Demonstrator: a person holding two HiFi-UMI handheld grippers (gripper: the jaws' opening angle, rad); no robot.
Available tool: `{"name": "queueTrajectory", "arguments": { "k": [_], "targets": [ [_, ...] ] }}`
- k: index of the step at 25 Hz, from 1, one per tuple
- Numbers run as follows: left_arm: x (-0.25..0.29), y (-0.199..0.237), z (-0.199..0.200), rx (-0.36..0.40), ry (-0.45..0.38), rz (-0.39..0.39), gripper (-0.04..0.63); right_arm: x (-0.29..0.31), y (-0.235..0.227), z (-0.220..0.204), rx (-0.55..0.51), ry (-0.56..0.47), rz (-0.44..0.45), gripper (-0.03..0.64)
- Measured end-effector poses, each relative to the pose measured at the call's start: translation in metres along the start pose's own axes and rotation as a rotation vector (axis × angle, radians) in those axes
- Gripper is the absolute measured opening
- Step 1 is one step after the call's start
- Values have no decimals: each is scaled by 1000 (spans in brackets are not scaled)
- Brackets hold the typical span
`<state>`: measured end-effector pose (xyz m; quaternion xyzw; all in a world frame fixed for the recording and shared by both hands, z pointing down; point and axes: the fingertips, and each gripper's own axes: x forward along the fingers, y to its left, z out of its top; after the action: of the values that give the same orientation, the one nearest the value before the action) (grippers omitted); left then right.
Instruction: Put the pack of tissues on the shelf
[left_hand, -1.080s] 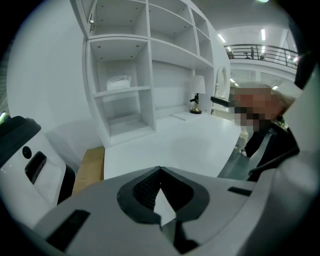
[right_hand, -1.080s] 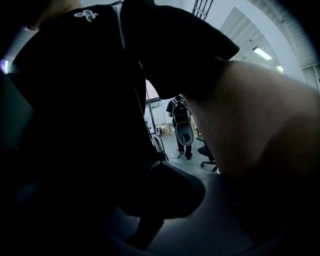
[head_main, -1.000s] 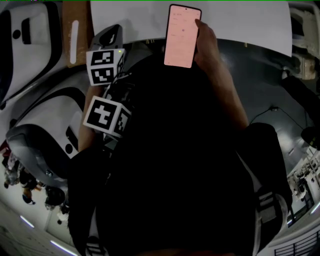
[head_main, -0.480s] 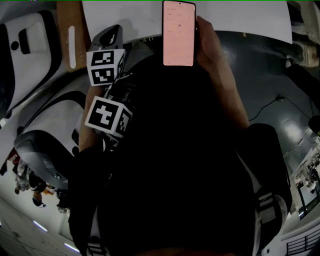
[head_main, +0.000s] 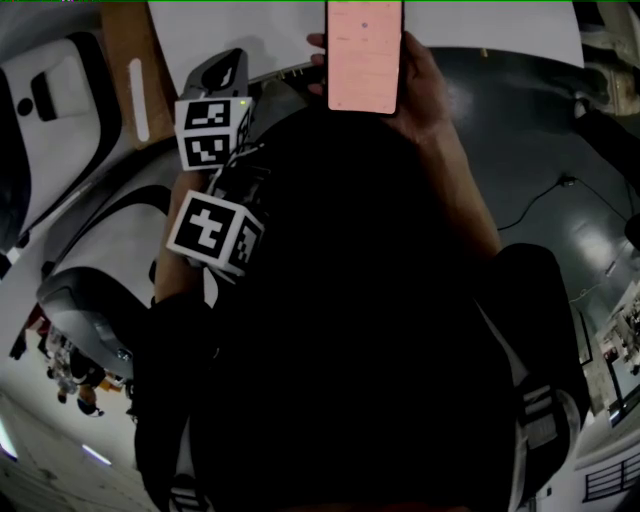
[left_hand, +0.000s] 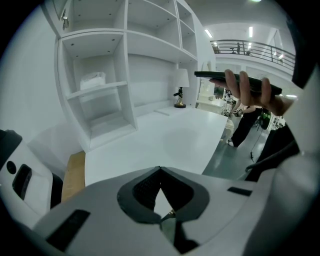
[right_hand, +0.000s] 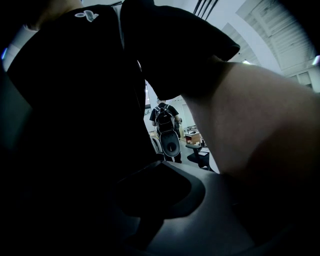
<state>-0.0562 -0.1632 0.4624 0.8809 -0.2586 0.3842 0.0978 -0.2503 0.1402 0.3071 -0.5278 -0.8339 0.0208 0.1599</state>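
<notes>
My left gripper (left_hand: 160, 171) is pressing its jaws together tip to tip, leaving only a small diamond-shaped gap between the pads with nothing in it. My right gripper (right_hand: 161, 167) is sitting in deep shade against my black clothing. Its jaws are also reading as clenched and empty, though the light there is poor. Just above and to the right of them my bare forearm (right_hand: 250, 125) is filling the view. Far beyond them a person with a backpack (right_hand: 164, 120) is standing with their back turned.

My right hand (head_main: 425, 85) is holding up a phone (head_main: 365, 55), which is also showing up and to the right of the left jaws.

Straight ahead of the left jaws the white surface (left_hand: 165, 137) is stretching away, with a small lamp (left_hand: 180, 85) standing at its far side. Beyond the surface, up and to the left of the left jaws, the white shelf (left_hand: 125, 75) is rising.

A pale, soft-looking bundle is lying on a middle board in its left column, well apart from both jaws. I am taking it for the pack of tissues (left_hand: 94, 80).

On that reading the placing is looking done. The pack is resting on the shelf, neither gripper is carrying anything, and I am seeing no step left.

The pack is lying flat, its long axis running side to side along the board, roughly in line with the board's front edge. It is too small for me to tell which face is pointing outward.
</notes>
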Motion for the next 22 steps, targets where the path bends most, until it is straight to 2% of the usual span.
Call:
{"name": "queueTrajectory", "arguments": {
  "k": [7,12,22],
  "targets": [
    [-7,5,-7,-15,37,22,10,0,2,11,-35,-28,-1,11],
    [-10,-2,-17,-8,97,7,11,-2,6,26,-66,-97,-15,11],
    [-19,-25,-51,-43,191,9,11,14,26,44,-112,-206,5,11]
  ]
}}
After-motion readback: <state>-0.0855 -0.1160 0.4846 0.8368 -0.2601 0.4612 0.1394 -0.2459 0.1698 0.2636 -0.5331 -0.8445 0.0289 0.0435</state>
